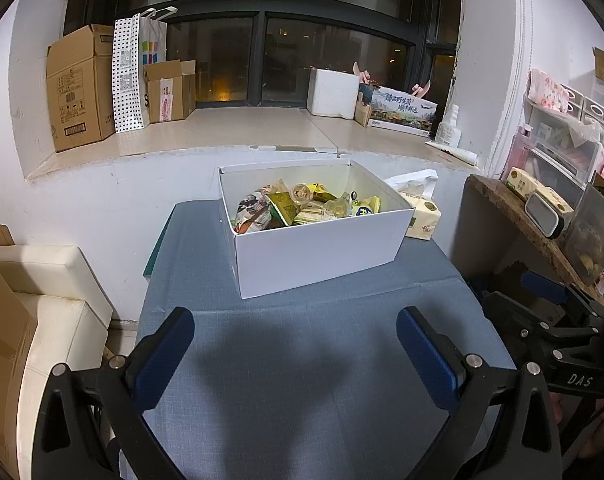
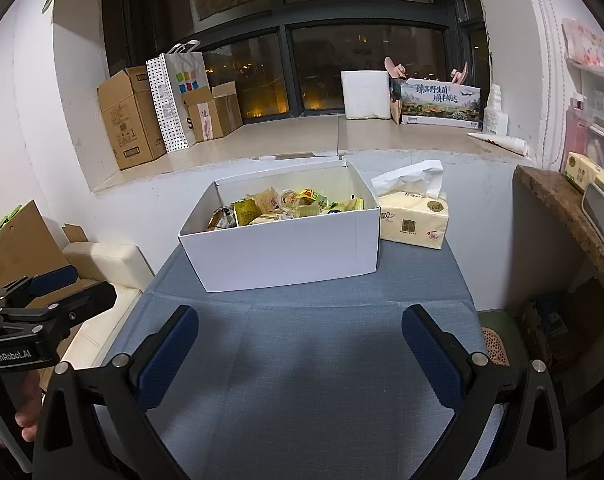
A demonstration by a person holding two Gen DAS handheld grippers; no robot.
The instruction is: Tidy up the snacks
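While snacks (image 1: 302, 208) fill box (image 2: 282, 248) (white)

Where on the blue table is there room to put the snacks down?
The widest bare patch is the blue tablecloth between the white box and the two open grippers, left gripper and right gripper. A narrow strip runs left of the box. The far right corner is crowded: the tissue pack sits beside the box. The box is full of snacks.

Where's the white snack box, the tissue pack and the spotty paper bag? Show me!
white snack box (image 2: 286, 254): right wrist view, on its front wall.
tissue pack (image 2: 415, 222): right wrist view, on its yellow front face.
spotty paper bag (image 1: 126, 76): left wrist view, on its dotted side panel.
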